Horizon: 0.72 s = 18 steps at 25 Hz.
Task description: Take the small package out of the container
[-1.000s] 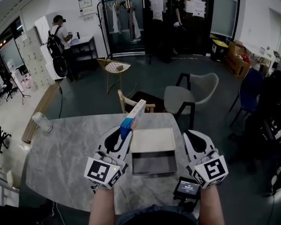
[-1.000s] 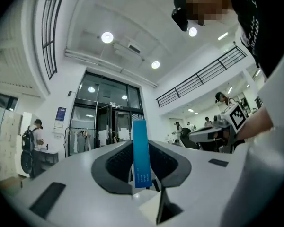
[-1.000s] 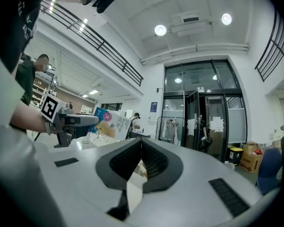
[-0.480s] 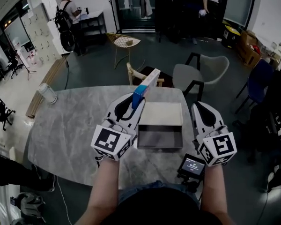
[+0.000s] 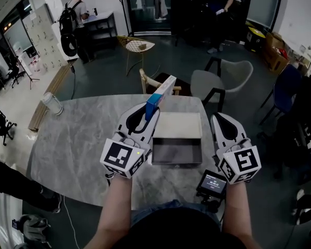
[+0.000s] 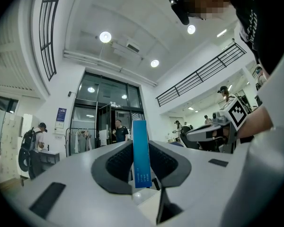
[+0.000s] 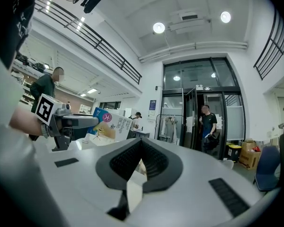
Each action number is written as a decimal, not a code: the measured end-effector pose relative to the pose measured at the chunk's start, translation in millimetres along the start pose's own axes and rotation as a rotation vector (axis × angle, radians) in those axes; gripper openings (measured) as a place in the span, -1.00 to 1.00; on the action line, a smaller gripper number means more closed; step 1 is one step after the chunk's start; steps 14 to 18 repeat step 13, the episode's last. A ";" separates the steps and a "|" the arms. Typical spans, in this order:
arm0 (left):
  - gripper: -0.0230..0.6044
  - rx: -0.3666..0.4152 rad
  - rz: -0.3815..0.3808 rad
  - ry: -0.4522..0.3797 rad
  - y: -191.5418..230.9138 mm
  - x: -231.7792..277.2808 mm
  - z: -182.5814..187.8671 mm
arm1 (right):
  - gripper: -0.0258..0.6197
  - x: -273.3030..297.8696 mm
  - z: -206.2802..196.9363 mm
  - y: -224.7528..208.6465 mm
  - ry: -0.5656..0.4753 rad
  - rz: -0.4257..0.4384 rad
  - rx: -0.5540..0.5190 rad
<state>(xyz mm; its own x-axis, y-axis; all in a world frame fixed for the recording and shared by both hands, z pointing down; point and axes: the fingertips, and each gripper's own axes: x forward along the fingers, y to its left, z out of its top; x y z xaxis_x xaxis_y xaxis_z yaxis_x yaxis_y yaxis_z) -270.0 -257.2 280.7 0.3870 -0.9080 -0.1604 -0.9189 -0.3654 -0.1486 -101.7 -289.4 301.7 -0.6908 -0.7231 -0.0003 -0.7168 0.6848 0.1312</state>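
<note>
The left gripper [image 5: 146,117] fingers are clamping the small package [image 5: 161,92] edgewise, holding it clear above the open container [image 5: 152,154]. The right gripper [image 5: 219,119] fingers are sitting closed and empty beside it.

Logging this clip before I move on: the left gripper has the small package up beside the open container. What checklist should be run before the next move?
1. Grip on the small package: the left gripper has its jaws pressed on the blue end: ok.
2. Firmness of that grip: most of the package sticks out past the jaws: cannot tell.
3. Package out of the container: it is held up beside the far left corner: ok.
4. Nothing else in the container: its dark bottom shows bare: ok.
5. Other hand free: the right gripper has its jaws together with nothing between them: ok.
</note>
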 end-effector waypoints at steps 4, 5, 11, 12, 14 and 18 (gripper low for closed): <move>-0.61 0.001 0.001 0.000 -0.1 -0.4 1.3 | -0.84 0.2 -0.3 0.5 0.002 0.009 -0.010; -0.61 0.003 0.001 0.001 0.0 -0.5 1.7 | -0.84 0.4 -0.1 0.4 0.001 0.011 -0.013; -0.61 0.002 0.004 0.011 0.9 -3.4 -1.0 | -0.84 -0.2 -3.5 -0.5 0.008 0.012 -0.002; -0.61 0.001 0.005 0.013 1.1 -4.2 -1.8 | -0.84 -0.4 -4.6 -0.3 0.010 0.012 0.001; -0.61 0.000 0.007 0.015 1.4 -5.1 -2.6 | -0.84 -0.5 -5.6 -0.1 0.013 0.013 0.004; -0.61 0.000 0.007 0.015 1.4 -5.1 -2.6 | -0.84 -0.5 -5.6 -0.1 0.013 0.013 0.004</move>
